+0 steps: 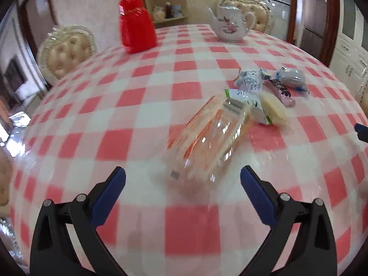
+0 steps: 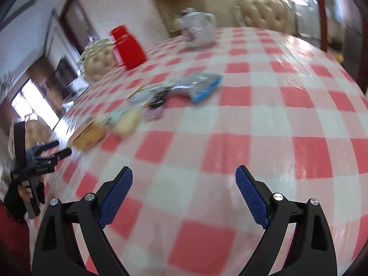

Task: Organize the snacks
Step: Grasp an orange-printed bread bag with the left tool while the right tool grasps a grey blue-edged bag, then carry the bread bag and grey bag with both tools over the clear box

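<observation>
Since the job is tidying snacks, the thing to watch is the clear plastic container (image 1: 207,142) with the orange trim, lying tipped on its side on the checked bench (image 1: 128,87), mouth toward the loose snack packets (image 1: 264,92). My guess is it's the bin they're meant to end up in. The packets sit in a little heap just past it: a white and green one touching the container's mouth, a pale yellow one beside that, then a purple wrapper and a couple of blue and white bags further out. From the right wrist view the same snack pile (image 2: 174,92) is blurry, with the blue bag at the far end. The left gripper (image 1: 182,177) hangs just short of the container, jaws spread wide with nothing between them, so it looks lined up to steady or right it. The right gripper (image 2: 184,177) is also wide open and empty, over bare cloth well apart from the pile. Plenty of free bench on the near side and to the right of the snacks. A red jug (image 1: 136,27) and a white teapot (image 1: 230,24) stand near the far edge, well clear. The bench edge curves away on the left, with padded chairs (image 1: 64,53) tucked behind it, so sweeping stuff that way could be risky.
</observation>
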The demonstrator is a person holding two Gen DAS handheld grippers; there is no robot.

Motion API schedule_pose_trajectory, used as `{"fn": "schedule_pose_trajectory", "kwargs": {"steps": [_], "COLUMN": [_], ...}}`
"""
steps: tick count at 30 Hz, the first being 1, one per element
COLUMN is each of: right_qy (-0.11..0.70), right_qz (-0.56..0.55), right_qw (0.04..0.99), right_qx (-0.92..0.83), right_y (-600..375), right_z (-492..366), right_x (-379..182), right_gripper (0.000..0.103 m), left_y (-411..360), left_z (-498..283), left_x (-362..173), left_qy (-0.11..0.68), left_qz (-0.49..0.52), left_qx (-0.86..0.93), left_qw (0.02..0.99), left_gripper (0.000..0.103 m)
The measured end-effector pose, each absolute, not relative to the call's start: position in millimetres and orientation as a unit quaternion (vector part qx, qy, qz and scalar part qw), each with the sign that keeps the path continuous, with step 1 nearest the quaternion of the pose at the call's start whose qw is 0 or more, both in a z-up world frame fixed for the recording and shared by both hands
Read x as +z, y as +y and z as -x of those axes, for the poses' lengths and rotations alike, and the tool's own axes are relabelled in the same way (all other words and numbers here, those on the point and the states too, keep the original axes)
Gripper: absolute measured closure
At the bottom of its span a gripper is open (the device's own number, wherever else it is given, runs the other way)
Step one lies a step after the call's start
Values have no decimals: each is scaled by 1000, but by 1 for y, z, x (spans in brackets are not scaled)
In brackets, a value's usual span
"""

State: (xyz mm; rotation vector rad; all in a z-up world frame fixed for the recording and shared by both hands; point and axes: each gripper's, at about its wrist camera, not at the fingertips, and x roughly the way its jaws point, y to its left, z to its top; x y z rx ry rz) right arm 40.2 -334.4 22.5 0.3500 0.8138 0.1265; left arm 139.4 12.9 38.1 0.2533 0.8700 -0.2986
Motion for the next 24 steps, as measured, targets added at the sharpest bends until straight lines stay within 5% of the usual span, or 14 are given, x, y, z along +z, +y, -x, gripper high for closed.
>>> {"fn": "schedule_pose_trajectory", "kwargs": {"steps": [5, 9, 12, 13, 24], "right_qy": [396, 405, 407, 406, 419], "right_qz": [-203, -184, -187, -195, -261], "right_qw": [893, 895, 894, 893, 863], "right_qx": [70, 44, 30, 29, -106], "right_y": [-353, -353, -349, -347, -320], "right_z": [-63, -95, -122, -134, -234], "right_x": [16, 17, 17, 17, 8], "right_gripper": [15, 15, 15, 15, 12], "left_y": [-12, -14, -17, -18, -25], "left_z": [-168, -187, -184, -182, -179], "left_x": [28, 13, 7, 9, 10], "left_qy": [406, 439, 433, 426, 421], "left_qz": [-188, -138, -122, -118, -135], "left_qx": [-177, -218, -228, -233, -208], "left_qw": [876, 860, 864, 866, 872], "left_gripper": [3, 4, 31, 49, 49]}}
